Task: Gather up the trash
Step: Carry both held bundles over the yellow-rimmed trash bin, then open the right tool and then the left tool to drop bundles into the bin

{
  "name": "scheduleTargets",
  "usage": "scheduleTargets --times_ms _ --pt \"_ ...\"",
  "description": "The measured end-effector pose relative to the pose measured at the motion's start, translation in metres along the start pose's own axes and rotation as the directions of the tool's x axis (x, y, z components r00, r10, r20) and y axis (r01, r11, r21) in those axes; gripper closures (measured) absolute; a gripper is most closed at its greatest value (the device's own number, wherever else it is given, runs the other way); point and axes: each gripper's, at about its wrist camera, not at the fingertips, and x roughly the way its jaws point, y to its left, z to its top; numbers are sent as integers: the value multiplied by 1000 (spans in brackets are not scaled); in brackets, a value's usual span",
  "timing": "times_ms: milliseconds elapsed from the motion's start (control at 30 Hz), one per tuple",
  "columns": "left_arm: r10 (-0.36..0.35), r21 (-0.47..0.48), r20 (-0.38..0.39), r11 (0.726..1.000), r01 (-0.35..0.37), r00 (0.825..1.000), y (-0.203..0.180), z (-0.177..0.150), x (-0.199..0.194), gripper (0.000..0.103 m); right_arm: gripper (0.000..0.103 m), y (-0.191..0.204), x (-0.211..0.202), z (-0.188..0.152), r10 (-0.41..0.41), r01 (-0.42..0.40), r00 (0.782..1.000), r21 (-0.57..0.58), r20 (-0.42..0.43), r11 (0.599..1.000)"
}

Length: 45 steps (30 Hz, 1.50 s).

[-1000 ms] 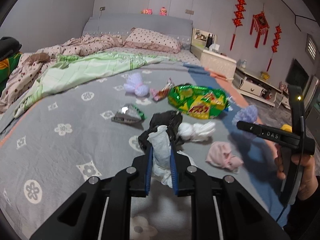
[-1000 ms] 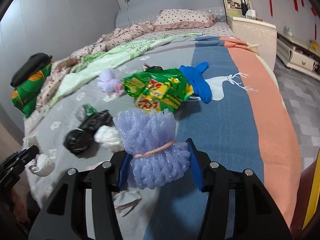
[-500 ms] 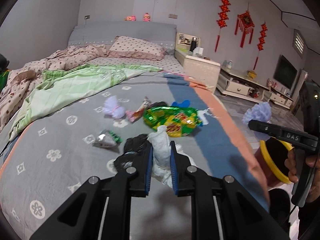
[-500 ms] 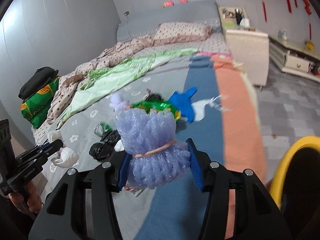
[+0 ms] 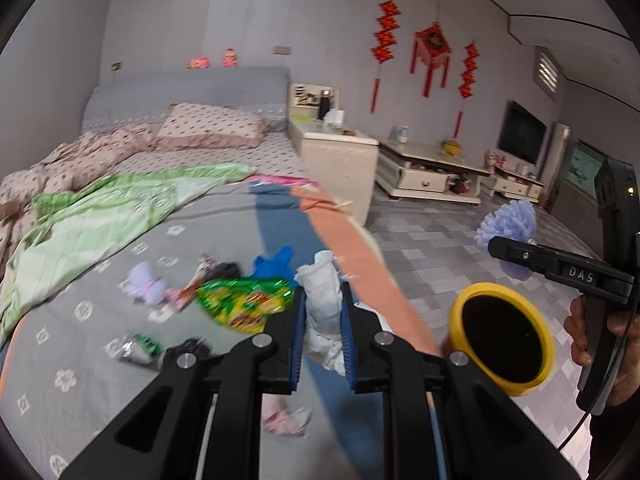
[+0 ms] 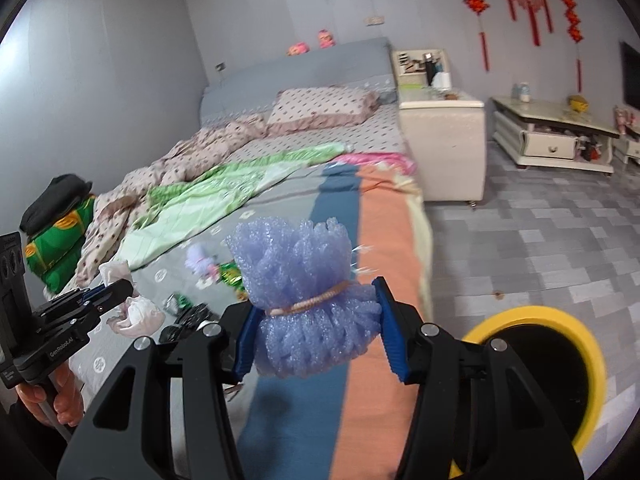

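The bed (image 5: 100, 344) is the landmark here, with a grey cover that has a blue and an orange stripe along its right side. Far left of it, in the right wrist view, a folded green bundle (image 6: 60, 248) with a black thing on top lies at the bed's left edge. On the bed's left half lie a flowered quilt (image 5: 72, 160) and a light green sheet (image 5: 100, 216).

In the middle of the bed the trash is spread: a small purple foam ball (image 5: 146, 286), a small pink wrapper (image 5: 182, 294) just beside it, a green and yellow snack bag (image 5: 244, 300), a blue glove (image 5: 274, 264) behind the bag, a small silver and green wrapper (image 5: 138, 348) nearer the bed's foot, and a black crumpled thing (image 6: 188, 318) near that wrapper.

The left tongs (image 5: 322, 316) are above the foot of the bed and are clenched on a white crumpled tissue (image 5: 322, 300), which stands up between the blue pads.

The right tongs (image 6: 316, 324) are above the orange stripe of the bed, grasping a purple foam net (image 6: 304, 292) tied with a rubber band; the pads press on both of its sides.

Right of the bed, on the grey tiled floor, stands a yellow trash bin (image 5: 546, 350) with a black inside, close to the bed's foot. A white nightstand (image 5: 340, 168) stands at the bed's right side near the head.
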Motion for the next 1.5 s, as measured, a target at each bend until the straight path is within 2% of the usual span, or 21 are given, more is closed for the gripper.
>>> scheduleTargets --times_ms 400,733,967,1133,1333,1500 --pt "-143 63 -21 988 144 990 -85 42 38 88 53 -84 -65 25 -131 125 989 80 70 989" --pt "-230 121 -63 964 236 971 -154 49 86 88 52 -157 -90 20 -227 213 972 184 59 960" --pt "-283 122 -140 946 300 949 -194 37 136 88 52 -193 -84 6 -276 261 961 241 31 935" --pt "-294 109 -217 940 323 931 -214 17 174 87 51 -216 -67 -10 -276 269 961 285 -17 920" --pt "-306 104 -278 933 345 911 -226 -3 196 87 51 -242 -46 -28 -273 278 960 328 -61 903" --pt "-327 100 -300 924 370 896 -232 -10 202 86 49 -255 -38 -40 -278 288 957 352 -80 891"
